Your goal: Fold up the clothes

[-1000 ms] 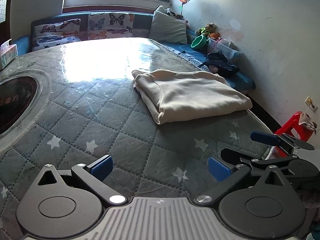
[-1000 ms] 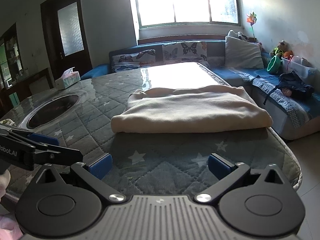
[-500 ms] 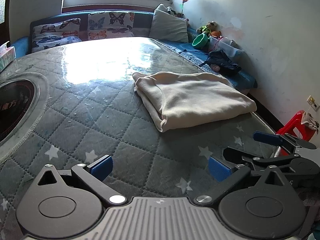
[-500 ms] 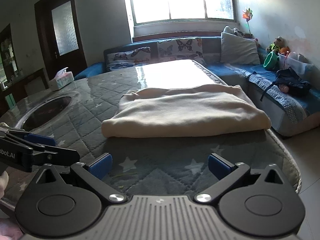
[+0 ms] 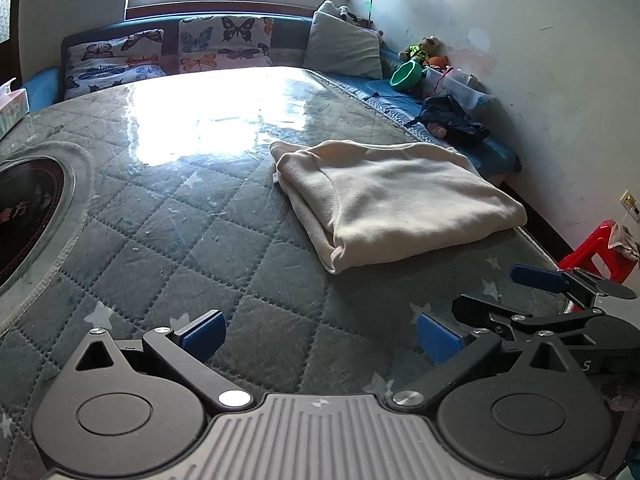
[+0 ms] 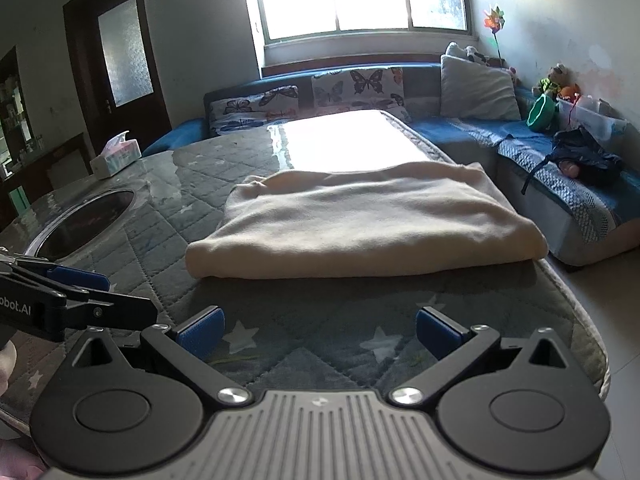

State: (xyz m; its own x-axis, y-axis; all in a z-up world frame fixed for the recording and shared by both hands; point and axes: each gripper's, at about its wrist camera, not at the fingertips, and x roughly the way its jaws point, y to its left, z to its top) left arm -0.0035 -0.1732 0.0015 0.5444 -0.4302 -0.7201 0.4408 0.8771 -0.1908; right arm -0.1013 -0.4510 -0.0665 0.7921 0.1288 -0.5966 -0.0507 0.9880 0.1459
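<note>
Cream garment (image 5: 396, 196) is lying folded on the quilted table (image 5: 160, 240) near its right edge. Left gripper (image 5: 320, 334) and right gripper (image 6: 320, 332) are hovering short of it — both spread wide, grasping nothing.

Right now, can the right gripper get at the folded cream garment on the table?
Probably yes. The right gripper is open and faces the cream garment's near folded edge, with only bare quilted table cover between them. The left gripper sits off to the side.

One folded garment (image 5: 396, 200), two tools, two butterfly cushions, one tissue box (image 6: 115, 155)
</note>
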